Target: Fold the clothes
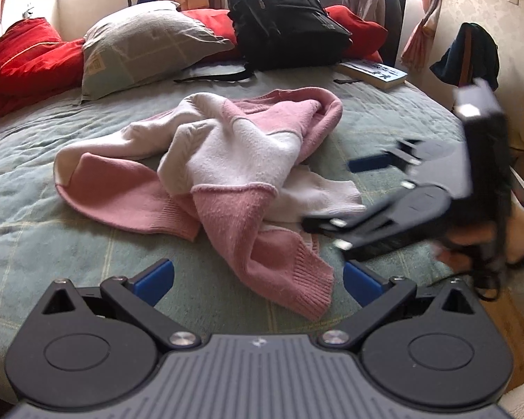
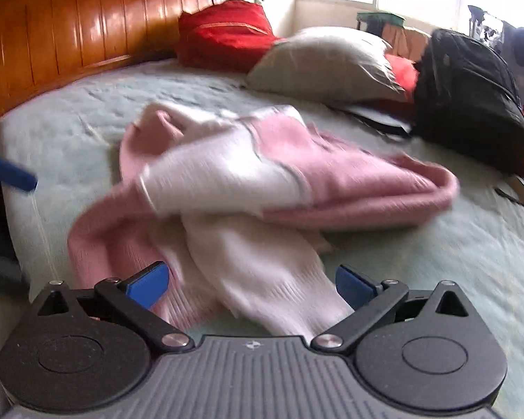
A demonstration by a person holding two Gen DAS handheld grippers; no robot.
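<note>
- Left gripper (image 1: 258, 281) hung over the near edge of the bed (image 1: 35, 230), jaws apart, nothing between.
- Right gripper (image 2: 249, 284) also spread wide, gripping nothing.
- Pink-and-white sweater (image 1: 227, 174) lay crumpled mid-bed.
- Pillow (image 1: 139, 49) and backpack (image 1: 286, 17) sat beyond.

sweater (image 1: 227, 160): pink and white in large blocks, with ribbed pink cuffs and hem
bedspread (image 1: 35, 230): pale grey-green, quilted, crossed by thin light lines
my left gripper (image 1: 258, 284): black arms, grey ribbed body, blue pads
my right gripper (image 2: 250, 286): the same black, grey and blue
pillow (image 1: 139, 52): grey-beige with a pale green panel and white line pattern
cushions (image 1: 28, 59): bright red with thin pale piping
backpack (image 1: 286, 21): black
book (image 1: 373, 71): white cover with dark blue print
headboard (image 2: 70, 31): glossy orange-brown wood
curtains (image 1: 421, 35): salmon pink
</note>
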